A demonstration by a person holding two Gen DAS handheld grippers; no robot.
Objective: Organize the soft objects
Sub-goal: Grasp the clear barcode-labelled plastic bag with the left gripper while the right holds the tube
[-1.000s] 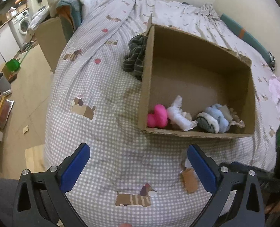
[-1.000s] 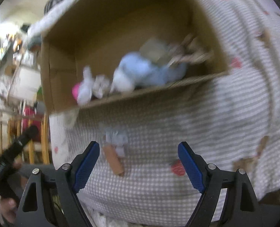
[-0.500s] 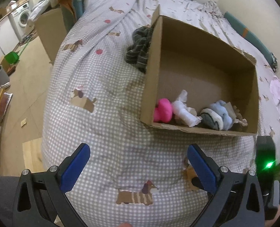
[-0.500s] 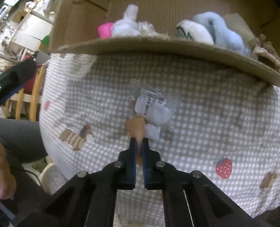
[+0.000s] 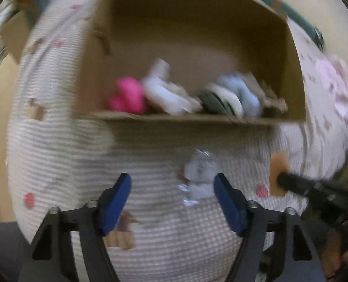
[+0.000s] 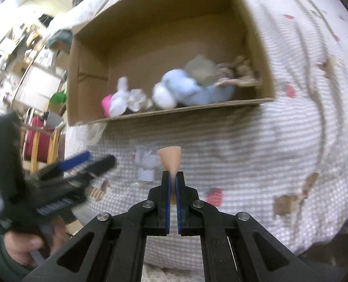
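An open cardboard box [image 5: 197,47] lies on the checked bedspread and holds a pink item [image 5: 127,95], a white item [image 5: 167,94], a light blue item [image 5: 247,94] and other soft things. My right gripper [image 6: 172,176] is shut on a small peach-coloured piece [image 6: 169,159], lifted off the bed; it also shows in the left wrist view [image 5: 278,164]. A clear plastic wrapper with a white label [image 5: 198,176] lies on the bed in front of the box. My left gripper [image 5: 172,195] is open, low over the bed, beside the wrapper.
The checked bedspread [image 6: 291,141] falls off at the front and left edges. A pink cloth [image 5: 334,87] lies at the right of the box. Chairs and furniture [image 6: 40,138] stand beyond the left edge of the bed.
My right gripper has lifted the peach piece away from the wrapper, up and to the right. My left gripper has moved forward toward the wrapper and the box.
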